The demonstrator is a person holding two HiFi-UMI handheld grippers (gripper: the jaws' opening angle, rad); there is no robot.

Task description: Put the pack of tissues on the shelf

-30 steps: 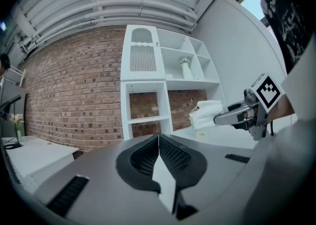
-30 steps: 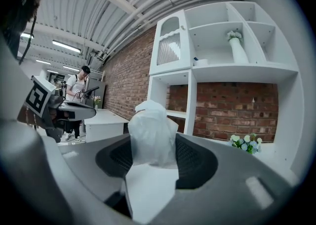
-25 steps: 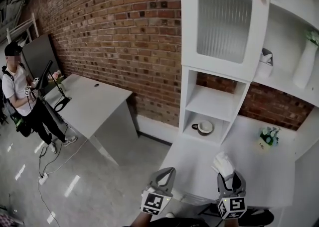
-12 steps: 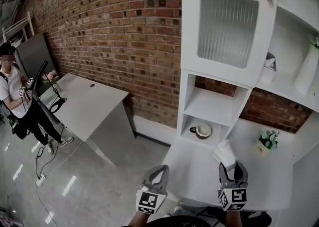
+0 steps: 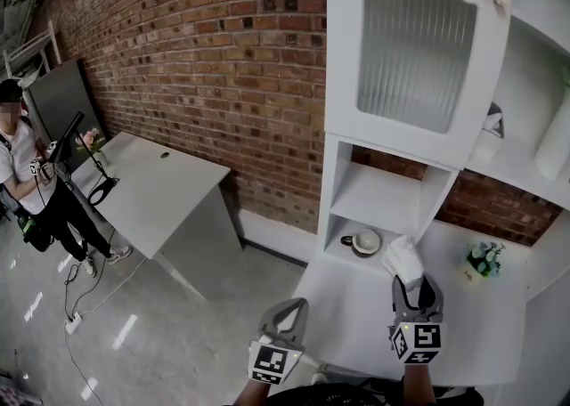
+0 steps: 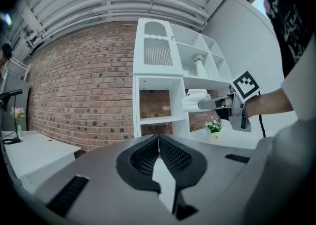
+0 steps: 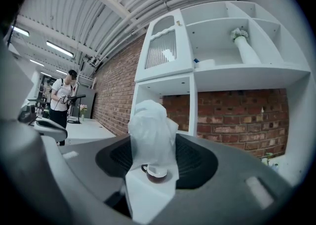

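My right gripper [image 5: 416, 282] is shut on the white pack of tissues [image 5: 403, 258], which sticks out past its fingertips above the white counter [image 5: 356, 297]. The right gripper view shows the pack [image 7: 150, 129] upright between the jaws, facing the white shelf unit [image 7: 190, 78]. The pack is level with the unit's two open lower compartments [image 5: 378, 190] and apart from them. The left gripper view shows the pack [image 6: 194, 99] in front of the shelf edge. My left gripper [image 5: 294, 308] hangs lower left, shut, with nothing between its jaws [image 6: 159, 138].
A dark cup on a saucer [image 5: 363, 240] sits in the lowest compartment. A small flower pot [image 5: 484, 257] stands on the counter at right, a white vase [image 5: 557, 142] and a small box [image 5: 488, 128] higher up. A person [image 5: 27, 173] stands by a white desk [image 5: 151, 186] at far left.
Both grippers moved forward toward the shelf unit. The right one rose with the pack, which now sits just in front of the lower compartments.
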